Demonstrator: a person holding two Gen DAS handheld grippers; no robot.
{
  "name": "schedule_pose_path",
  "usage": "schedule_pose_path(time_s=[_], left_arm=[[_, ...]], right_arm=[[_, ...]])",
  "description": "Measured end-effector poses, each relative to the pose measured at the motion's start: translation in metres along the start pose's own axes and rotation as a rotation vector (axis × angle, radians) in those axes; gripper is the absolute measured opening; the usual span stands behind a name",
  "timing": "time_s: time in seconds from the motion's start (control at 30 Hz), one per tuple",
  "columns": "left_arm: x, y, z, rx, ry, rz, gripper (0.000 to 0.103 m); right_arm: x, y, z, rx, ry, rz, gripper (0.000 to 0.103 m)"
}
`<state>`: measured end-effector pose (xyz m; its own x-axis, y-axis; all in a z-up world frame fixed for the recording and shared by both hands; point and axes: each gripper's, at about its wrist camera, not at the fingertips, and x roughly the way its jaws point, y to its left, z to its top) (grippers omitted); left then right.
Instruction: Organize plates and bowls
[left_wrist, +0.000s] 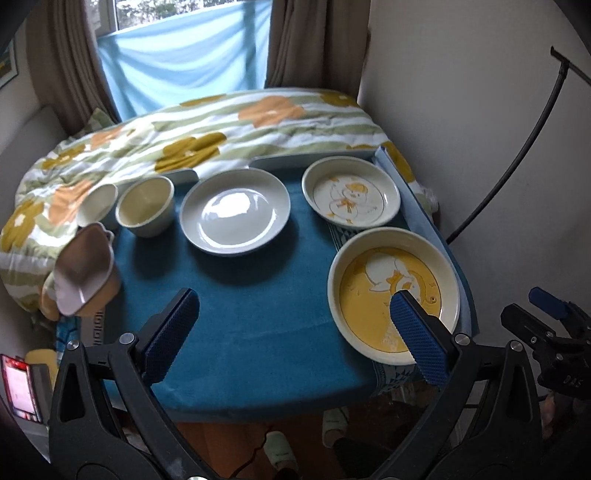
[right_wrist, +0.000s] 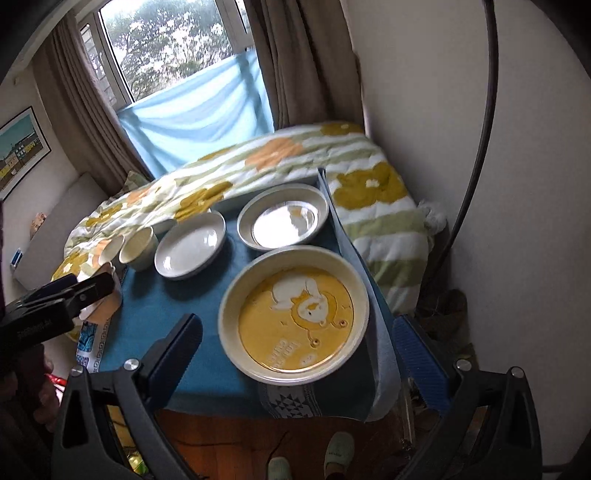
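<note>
1. The yellow plate (right_wrist: 293, 317) sits at the counter's (right_wrist: 192, 332) near right corner — straight ahead of the right gripper (right_wrist: 299, 354), whose jaws stand wide open and empty on either side of it.
2. The left gripper (left_wrist: 295, 332), also open and empty, faces bare cloth; the yellow plate lies off to its right, so the right hand is nearer.
3. A round plate has no long axis — any rim point would likely serve.
4. Only the left view shows the duck plate's (left_wrist: 351, 195) drawing; the right view glares it out. The white plate (left_wrist: 234, 214) and two cups (left_wrist: 146, 210) line the back.

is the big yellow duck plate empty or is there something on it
Empty. The yellow duck plate shows its whole painted inside with nothing on it, and it sits flat on the blue cloth.
</note>
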<state>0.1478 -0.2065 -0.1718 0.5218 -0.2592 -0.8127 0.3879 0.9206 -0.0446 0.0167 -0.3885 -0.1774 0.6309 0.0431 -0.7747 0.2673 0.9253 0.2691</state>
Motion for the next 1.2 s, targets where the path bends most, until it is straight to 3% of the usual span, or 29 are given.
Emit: schedule_pose_path(time_s=[0.1, 0.23, 0.3, 0.37, 0.5, 0.6, 0.7, 0.87, 1.0, 1.2], left_arm=[[0.039, -0.009, -0.005, -0.017, 0.085, -0.020, 0.102], [0.094, -0.017, -0.011, -0.021, 0.180, -0.048, 0.098], [0.112, -0.017, -0.016, -0.022, 0.221, -0.073, 0.091], [0.133, -0.018, -0.017, -0.017, 0.269, -0.093, 0.077], [0.158, -0.022, -0.018, -0.001, 0.321, -0.113, 0.069], [0.167, -0.026, -0.014, 0.036, 0.330, -0.110, 0.061], [0.170, -0.026, -0.010, 0.050, 0.333, -0.118, 0.057], [0.177, -0.027, -0.006, 0.075, 0.355, -0.142, 0.037], [0.179, -0.029, -0.004, 0.091, 0.365, -0.205, 0.020], [0.179, -0.032, 0.000, 0.139, 0.380, -0.218, 0.017]], right_arm=[[0.032, -0.025, -0.003, 0.012, 0.098, 0.034, 0.073], [0.073, -0.055, -0.013, 0.055, 0.200, 0.070, 0.061], [0.088, -0.064, -0.016, 0.066, 0.227, 0.068, 0.057], [0.099, -0.069, -0.017, 0.069, 0.237, 0.087, 0.054], [0.111, -0.075, -0.014, 0.066, 0.227, 0.088, 0.047], [0.116, -0.078, -0.009, 0.072, 0.227, 0.103, 0.034], [0.120, -0.078, -0.004, 0.059, 0.230, 0.092, 0.033], [0.128, -0.079, -0.001, 0.091, 0.239, 0.102, 0.024], [0.132, -0.080, -0.001, 0.111, 0.243, 0.081, 0.016], [0.135, -0.083, 0.000, 0.137, 0.248, 0.075, 0.013]])
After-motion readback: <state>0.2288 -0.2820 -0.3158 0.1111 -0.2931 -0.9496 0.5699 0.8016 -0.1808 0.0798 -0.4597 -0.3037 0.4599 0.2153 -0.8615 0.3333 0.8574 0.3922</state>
